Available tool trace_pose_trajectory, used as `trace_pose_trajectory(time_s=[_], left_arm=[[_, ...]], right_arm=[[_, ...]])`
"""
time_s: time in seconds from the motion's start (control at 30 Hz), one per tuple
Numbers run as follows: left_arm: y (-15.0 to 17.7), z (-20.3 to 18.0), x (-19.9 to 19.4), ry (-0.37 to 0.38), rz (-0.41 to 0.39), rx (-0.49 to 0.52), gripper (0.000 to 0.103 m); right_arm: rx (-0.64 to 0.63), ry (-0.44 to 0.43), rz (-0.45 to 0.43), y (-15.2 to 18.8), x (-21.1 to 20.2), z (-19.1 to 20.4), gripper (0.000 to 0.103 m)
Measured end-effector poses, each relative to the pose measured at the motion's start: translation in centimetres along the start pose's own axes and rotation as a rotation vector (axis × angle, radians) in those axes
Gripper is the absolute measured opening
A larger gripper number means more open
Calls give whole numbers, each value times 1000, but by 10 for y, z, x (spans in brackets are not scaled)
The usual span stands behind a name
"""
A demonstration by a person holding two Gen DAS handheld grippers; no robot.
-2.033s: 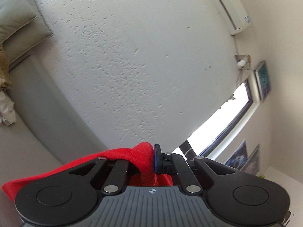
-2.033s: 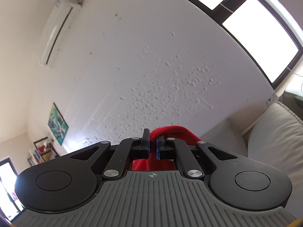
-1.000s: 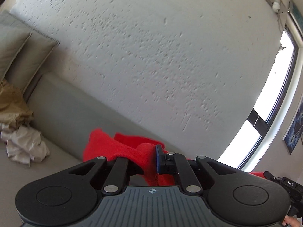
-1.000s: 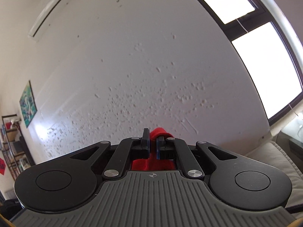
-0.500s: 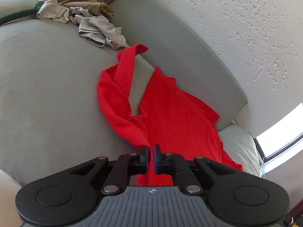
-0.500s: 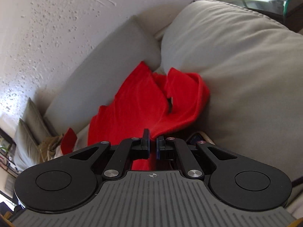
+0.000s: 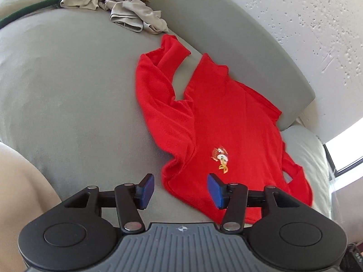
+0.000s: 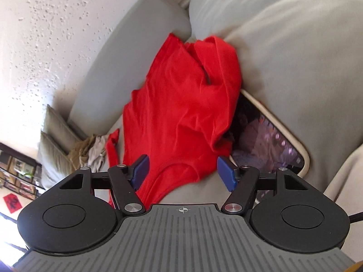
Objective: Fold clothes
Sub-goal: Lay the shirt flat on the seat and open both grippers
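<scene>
Both claws, clamped on the red shirt (image 7: 226,122) a second ago, are opening: left claw (image 7: 180,190) and right claw (image 8: 182,172) stand apart, the shirt apparently lying loose on the sofa (image 7: 68,90).

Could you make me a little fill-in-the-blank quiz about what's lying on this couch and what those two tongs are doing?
1. The shirt spread on the sofa is coloured ____.
2. The left tongs and right tongs are both ____, gripping nothing.
3. Near its collar the shirt carries a small ____.
4. The beige crumpled clothes lie at the ____ end of the seat.

Missing words: red; opening; emblem; far
</scene>
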State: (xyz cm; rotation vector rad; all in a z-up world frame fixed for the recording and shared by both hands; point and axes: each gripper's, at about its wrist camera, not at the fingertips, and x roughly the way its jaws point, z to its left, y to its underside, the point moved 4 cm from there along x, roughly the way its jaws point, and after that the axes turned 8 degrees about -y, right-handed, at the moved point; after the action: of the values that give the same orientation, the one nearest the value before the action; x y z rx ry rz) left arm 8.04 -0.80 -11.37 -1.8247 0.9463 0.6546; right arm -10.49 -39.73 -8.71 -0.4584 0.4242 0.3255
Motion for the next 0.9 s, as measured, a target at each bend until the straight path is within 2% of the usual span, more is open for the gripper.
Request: trace_pose_trajectory(time_s=[0.07,0.13,0.17,0.3,0.37,0.43,0.5,0.6,0.7,0.77,0.8,0.83,0.87,0.9], left_arm=[[7,-2,8,-36,-13,43,50],[10,-2,12,-21,-30,57,51],[10,-1,13,-17,-39,61,52],[6,-2,20,-17,-64,64,52],[4,-4,25,-28,-68,75,52],[3,-5,27,-44,-76,91,52],[1,-7,28,-53,-84,104,52],[1,-10,33,-63,-95,120,52],[0,-12,36,-71,-107,131,50],[-3,-13,38,-75,-112,129,44],[-5,-13,40,-81,-110,129,35],[-8,-12,42,-80,-101,132,9],[-10,-12,44,-78,-83,129,2],[-14,-9,42,-74,-69,113,4]], right_arm=[[11,-19,18,10,5,-7,63],[14,-25,9,15,8,-12,58],[22,-30,-2,17,10,-15,49],[119,-42,0,20,28,-30,47],[110,14,-25,19,33,-34,47],[40,88,-77,14,33,-31,47],[-111,172,-130,6,29,-17,47],[-270,244,-116,-2,35,-4,48],[-373,274,-98,-3,52,2,47],[-431,294,-90,-2,60,3,45],[-460,304,-85,-1,65,4,42],[-490,313,-79,0,71,6,32],[-508,319,-71,0,75,7,16],[-522,325,-64,0,78,9,7]])
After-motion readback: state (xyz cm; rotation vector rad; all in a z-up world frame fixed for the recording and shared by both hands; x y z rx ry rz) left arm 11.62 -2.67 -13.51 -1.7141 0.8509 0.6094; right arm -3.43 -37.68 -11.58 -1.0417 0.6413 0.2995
